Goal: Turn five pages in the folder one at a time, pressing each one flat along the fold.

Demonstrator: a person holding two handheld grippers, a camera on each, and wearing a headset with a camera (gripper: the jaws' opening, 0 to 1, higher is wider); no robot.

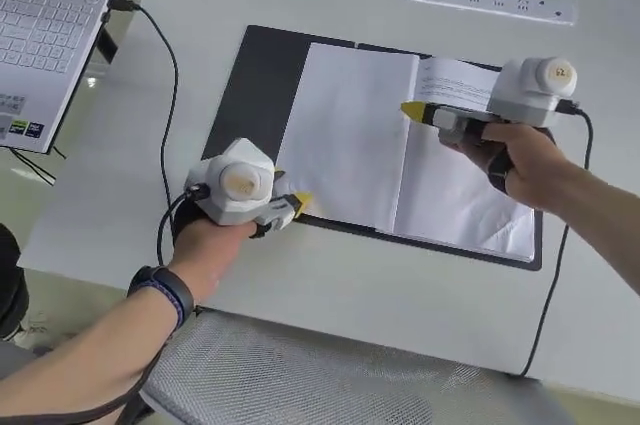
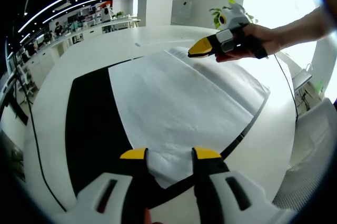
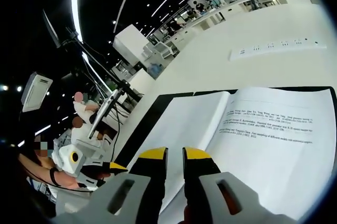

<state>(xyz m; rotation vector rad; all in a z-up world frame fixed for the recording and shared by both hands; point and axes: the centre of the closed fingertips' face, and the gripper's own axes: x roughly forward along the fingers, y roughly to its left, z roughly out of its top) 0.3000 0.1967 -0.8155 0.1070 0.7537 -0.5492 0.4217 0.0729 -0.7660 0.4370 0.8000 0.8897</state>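
White worktable [image 1: 330,285]. In the head view we see the black folder with white pages [image 1: 255,85] lying open on it. Left gripper view: left gripper [image 2: 169,154] spread around the page's corner. Right gripper view: right gripper [image 3: 175,153] pressed almost together over the fold.

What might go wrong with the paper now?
The left gripper has its open jaws at the near corner of the left page; a pinch or shove there might crease it. The right gripper hangs over the fold with a pointed tip; pressing hard could wrinkle or poke the page.
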